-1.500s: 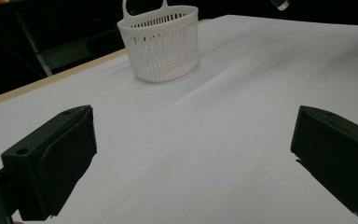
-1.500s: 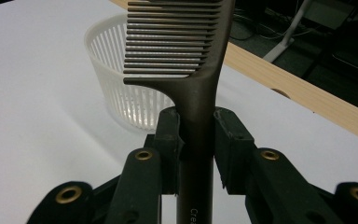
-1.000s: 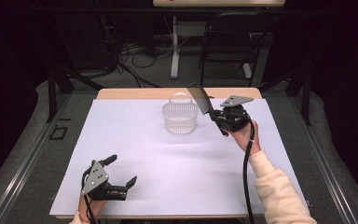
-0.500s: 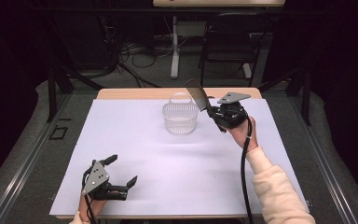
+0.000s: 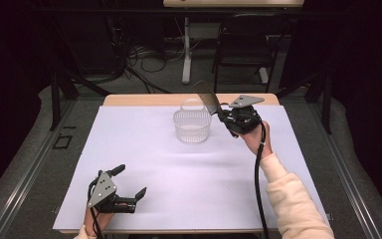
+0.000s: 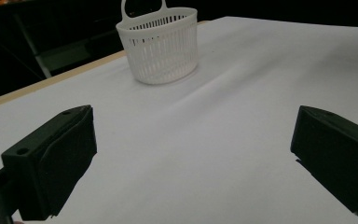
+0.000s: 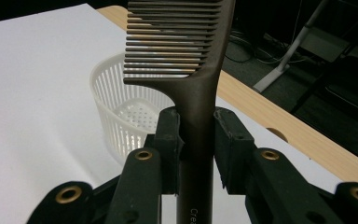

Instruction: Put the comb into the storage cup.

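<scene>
A dark brown comb (image 7: 186,70) is clamped by its handle between the jaws of the right gripper (image 5: 227,119), which is held above the far right part of the table (image 5: 144,149). The comb's toothed end is raised and angled toward the white perforated basket (image 5: 192,125), just beside the basket's right rim; no contact between comb and basket can be confirmed. In the right gripper view, the basket is seen below and behind the comb's teeth. The basket stands upright on the white table covering, near the far edge. The left gripper (image 5: 129,191) is held low at the near left corner, well apart from the basket, with its jaws spread wide and nothing between them.
</scene>
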Action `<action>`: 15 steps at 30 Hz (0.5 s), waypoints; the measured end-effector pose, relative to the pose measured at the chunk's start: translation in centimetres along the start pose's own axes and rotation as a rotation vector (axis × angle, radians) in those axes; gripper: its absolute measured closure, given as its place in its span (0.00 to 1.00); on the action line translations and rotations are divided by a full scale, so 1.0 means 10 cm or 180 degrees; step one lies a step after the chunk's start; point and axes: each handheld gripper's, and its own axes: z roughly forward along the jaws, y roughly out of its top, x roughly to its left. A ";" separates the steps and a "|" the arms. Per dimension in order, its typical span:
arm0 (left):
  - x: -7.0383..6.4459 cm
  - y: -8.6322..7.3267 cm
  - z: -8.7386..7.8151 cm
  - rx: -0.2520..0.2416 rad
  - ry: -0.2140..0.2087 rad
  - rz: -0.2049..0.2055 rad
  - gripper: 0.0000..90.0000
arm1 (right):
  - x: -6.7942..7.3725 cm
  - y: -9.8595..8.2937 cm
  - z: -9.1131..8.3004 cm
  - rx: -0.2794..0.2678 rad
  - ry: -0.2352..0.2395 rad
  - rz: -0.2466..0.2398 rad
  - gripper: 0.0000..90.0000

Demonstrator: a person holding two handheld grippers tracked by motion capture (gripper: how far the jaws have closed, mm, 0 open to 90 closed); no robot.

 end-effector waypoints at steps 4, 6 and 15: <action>0.00 0.00 0.00 -0.0005 0.0002 -0.0001 0.00 | 0.00 0.00 0.02 -0.0005 -0.0010 -0.0008 0.81; 0.00 0.00 0.00 -0.0008 0.0004 -0.0001 0.00 | 0.00 0.01 0.02 -0.0019 -0.0010 -0.0001 0.81; 0.00 0.00 0.00 -0.0002 -0.0003 0.0013 0.00 | 0.01 0.05 0.07 -0.0017 0.0004 -0.0039 0.81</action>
